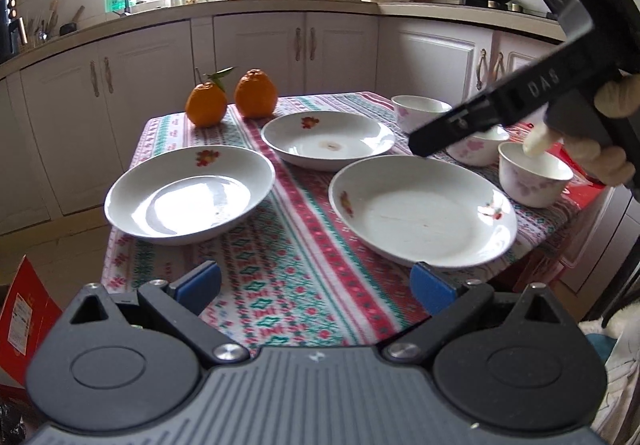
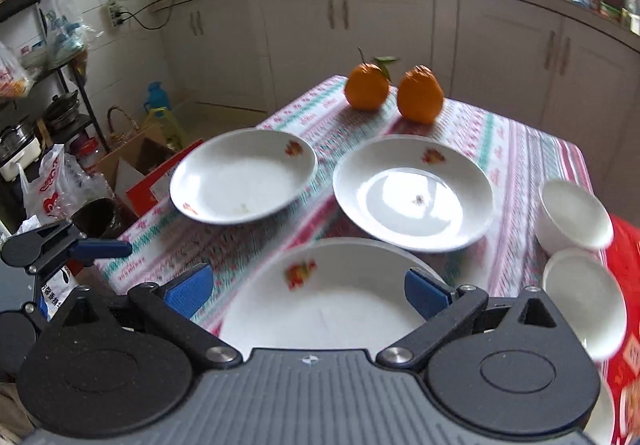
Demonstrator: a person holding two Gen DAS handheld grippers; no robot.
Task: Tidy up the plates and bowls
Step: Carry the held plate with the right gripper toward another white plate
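Note:
Three white flowered plates lie on the patterned cloth: a left plate, a far plate with a small stain at its centre, and a near right plate. Three white bowls stand at the right: a far bowl, a middle bowl and a near bowl. My left gripper is open over the table's near edge, holding nothing. My right gripper, in a gloved hand, hovers open above the near right plate beside the bowls.
Two oranges sit at the table's far left corner. The cloth-covered table is small, and the left plate reaches its left edge. A red box and bags lie on the floor to the left. Kitchen cabinets run behind.

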